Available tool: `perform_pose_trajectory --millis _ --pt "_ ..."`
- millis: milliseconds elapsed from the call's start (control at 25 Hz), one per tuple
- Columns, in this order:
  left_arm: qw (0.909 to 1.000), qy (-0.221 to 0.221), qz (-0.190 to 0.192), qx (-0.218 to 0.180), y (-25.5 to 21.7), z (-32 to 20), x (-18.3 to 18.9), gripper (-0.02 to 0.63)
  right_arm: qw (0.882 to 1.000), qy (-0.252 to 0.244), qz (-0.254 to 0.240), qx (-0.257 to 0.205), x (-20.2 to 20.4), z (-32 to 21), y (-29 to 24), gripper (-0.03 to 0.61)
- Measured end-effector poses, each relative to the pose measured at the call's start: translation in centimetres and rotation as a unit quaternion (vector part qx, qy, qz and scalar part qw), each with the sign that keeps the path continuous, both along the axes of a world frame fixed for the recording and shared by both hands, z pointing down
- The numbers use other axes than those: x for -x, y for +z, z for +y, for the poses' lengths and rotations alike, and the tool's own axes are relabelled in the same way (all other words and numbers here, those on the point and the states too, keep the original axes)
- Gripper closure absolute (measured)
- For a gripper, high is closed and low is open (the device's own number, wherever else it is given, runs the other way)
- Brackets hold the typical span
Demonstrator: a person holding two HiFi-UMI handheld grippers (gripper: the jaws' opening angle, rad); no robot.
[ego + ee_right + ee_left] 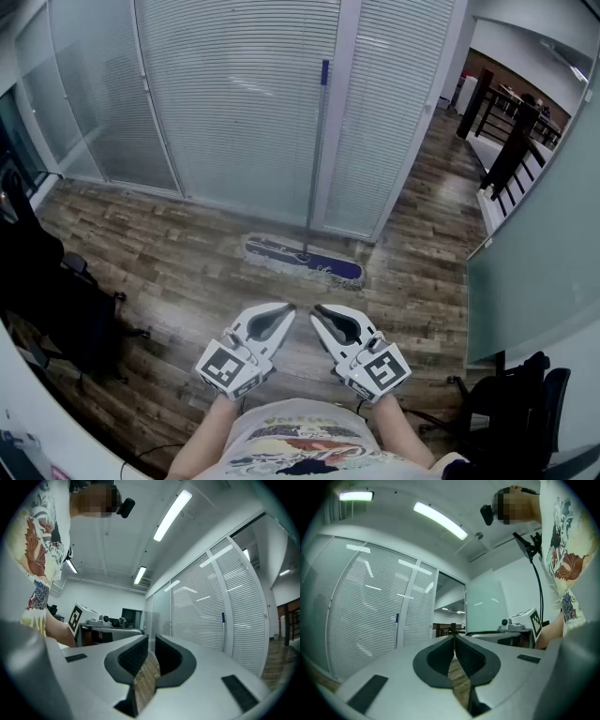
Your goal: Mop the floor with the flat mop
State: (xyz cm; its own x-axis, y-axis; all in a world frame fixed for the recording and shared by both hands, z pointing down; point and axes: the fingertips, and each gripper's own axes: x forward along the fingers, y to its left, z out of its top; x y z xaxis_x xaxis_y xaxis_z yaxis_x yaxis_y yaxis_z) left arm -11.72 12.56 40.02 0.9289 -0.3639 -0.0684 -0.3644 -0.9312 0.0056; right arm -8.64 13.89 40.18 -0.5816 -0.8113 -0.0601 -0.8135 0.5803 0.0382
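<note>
The flat mop stands against the blinds-covered glass partition (234,103). Its blue-fringed head (305,260) lies on the wood floor, and its thin handle (315,159) rises to a blue grip on top. Both grippers are held level in front of the person's body, a short way back from the mop head. My left gripper (284,311) is shut and holds nothing, and my right gripper (319,312) is likewise shut and empty. In the left gripper view the left gripper (453,637) points past the mop handle (397,620). In the right gripper view the right gripper (151,639) has the handle (223,618) to its right.
A dark office chair (56,309) stands at the left, another chair (525,403) at the lower right. A frosted glass wall (534,234) runs along the right, with a dark railing (511,141) beyond it. Wood floor (169,253) lies between me and the partition.
</note>
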Motion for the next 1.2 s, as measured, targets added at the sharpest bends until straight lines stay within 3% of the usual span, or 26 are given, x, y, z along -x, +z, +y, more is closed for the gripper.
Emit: perform_pose_trajectory --millis 280,520,720,1200 --pt "1.0000 -0.001 0.005 0.006 0.1 0.3 0.4 0.600 1.000 -0.006 0.000 0.001 0.8 0.2 0.1 0.522" --pt "0.9999 0.007 0.003 0.007 0.0 1.2 1.0 0.598 0.998 -0.018 -0.061 0.018 1.2 1.2 -0.2 0.520" --pt "0.9999 0.010 0.011 0.002 -0.9 0.9 1.7 0.600 1.000 -0.003 -0.029 0.002 1.3 0.7 -0.5 0.520" --pt "0.9996 0.003 0.011 0.026 0.9 0.7 2.4 0.598 0.999 -0.011 -0.022 0.048 1.8 0.3 1.4 0.520"
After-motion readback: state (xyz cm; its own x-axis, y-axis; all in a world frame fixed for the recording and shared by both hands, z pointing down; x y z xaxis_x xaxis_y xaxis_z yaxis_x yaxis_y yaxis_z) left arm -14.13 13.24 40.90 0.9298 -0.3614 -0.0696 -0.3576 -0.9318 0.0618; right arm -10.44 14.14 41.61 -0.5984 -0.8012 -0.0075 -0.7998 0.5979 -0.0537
